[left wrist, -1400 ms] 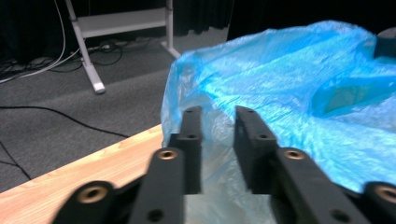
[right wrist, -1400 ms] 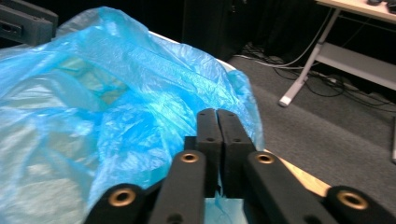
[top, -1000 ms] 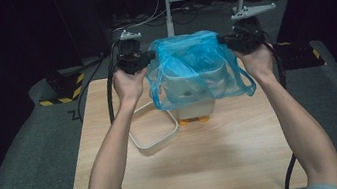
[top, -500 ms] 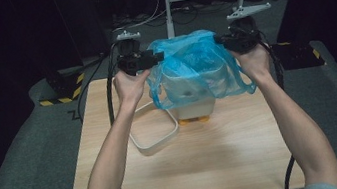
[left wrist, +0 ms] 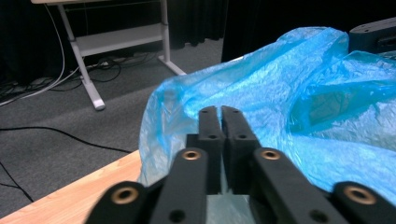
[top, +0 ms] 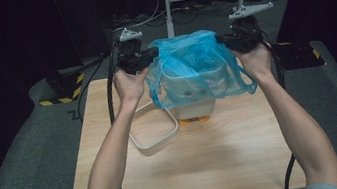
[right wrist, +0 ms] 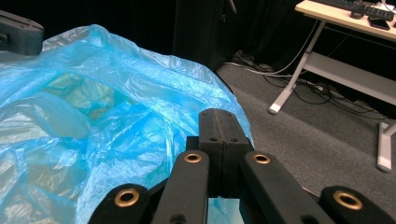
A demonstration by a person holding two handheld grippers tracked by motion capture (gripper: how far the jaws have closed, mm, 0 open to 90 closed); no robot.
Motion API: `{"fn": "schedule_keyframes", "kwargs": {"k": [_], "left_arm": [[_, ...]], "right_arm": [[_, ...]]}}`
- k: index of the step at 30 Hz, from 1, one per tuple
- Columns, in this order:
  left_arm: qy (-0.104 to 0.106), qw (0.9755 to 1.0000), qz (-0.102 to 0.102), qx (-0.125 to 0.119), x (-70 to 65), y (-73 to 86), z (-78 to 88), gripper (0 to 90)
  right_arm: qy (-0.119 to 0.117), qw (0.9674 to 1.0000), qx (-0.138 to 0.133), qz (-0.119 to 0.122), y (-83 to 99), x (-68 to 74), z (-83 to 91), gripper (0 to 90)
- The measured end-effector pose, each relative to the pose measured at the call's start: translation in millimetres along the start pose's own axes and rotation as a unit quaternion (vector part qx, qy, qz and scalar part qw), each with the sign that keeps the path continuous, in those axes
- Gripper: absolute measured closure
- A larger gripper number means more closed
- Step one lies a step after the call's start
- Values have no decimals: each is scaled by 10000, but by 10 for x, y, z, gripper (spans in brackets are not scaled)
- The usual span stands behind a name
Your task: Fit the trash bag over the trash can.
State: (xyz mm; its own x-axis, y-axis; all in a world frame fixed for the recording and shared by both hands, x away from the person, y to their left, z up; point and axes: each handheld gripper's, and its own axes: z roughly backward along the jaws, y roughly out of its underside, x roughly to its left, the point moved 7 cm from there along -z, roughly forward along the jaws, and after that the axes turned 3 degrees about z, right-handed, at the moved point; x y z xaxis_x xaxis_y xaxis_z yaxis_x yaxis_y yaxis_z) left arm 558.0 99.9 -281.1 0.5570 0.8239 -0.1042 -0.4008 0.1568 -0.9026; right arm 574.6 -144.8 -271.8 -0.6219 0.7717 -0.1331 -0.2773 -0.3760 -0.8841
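Blue plastic bag (top: 192, 65) hangs stretched over a white bin (top: 189, 91) at the far middle of the wooden table (top: 226, 156), held up between the two grippers. From the left: a white rectangular frame (top: 154, 132) lies flat on the table just beside the bin, under the person's left forearm. Above it the left gripper (top: 143, 58) is at the bag's left edge; in the left gripper view its black jaws have just been closing and now stand pressed together with only a hairline gap, and the thin blue film (left wrist: 280, 112) bunches around and below them, so it looks pinched, though the film between the pads is too thin to see plainly. In the middle, the bag drapes loosely over the bin's top and sides, its crumpled plastic see-through enough to show the pale bin inside; an orange base (top: 193, 120) peeks out under the bin on the table. To the right, the right gripper (top: 229, 40) sits at the bag's right edge, and in the right gripper view its jaws are fully together, with the bag (right wrist: 116, 116) gathered up against them on their left side. A bag handle loop (top: 245, 80) hangs down on the right, near the person's right wrist.
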Motion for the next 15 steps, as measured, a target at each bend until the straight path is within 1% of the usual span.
{"fn": "schedule_keyframes", "kwargs": {"k": [2, 4, 5, 7, 8, 9, 10, 11, 15], "left_arm": [[8, 10000, -1, 56, -6, -2, -20, 898], [14, 10000, 27, 25, -21, 3, -10, 896], [67, 9999, 64, 39, -40, 13, -3, 852], [58, 9998, 144, 87, -46, 33, -4, 650], [56, 9998, 165, 75, -42, 36, 0, 591], [79, 9997, 204, 69, -36, 38, 0, 552], [82, 9997, 209, 75, -24, 39, -3, 537], [71, 9997, 206, 64, -19, 38, -11, 555], [9, 9998, 109, 144, -19, 60, -66, 724]], "right_arm": [[-3, 10000, 2, 14, -4, -1, -8, 900], [-17, 10000, -26, 12, -18, 9, -10, 900], [-21, 10000, -38, 14, -22, 14, -7, 900], [-16, 10000, -38, 22, -25, 23, -3, 900], [-15, 10000, -32, 23, -24, 24, -5, 900], [-17, 10000, -31, 18, -24, 25, -6, 900], [-20, 10000, -23, 1, -23, 30, -7, 900], [-25, 10000, -36, 27, -26, 30, -14, 900], [-43, 10000, -7, 34, -24, 51, -38, 900]]}}
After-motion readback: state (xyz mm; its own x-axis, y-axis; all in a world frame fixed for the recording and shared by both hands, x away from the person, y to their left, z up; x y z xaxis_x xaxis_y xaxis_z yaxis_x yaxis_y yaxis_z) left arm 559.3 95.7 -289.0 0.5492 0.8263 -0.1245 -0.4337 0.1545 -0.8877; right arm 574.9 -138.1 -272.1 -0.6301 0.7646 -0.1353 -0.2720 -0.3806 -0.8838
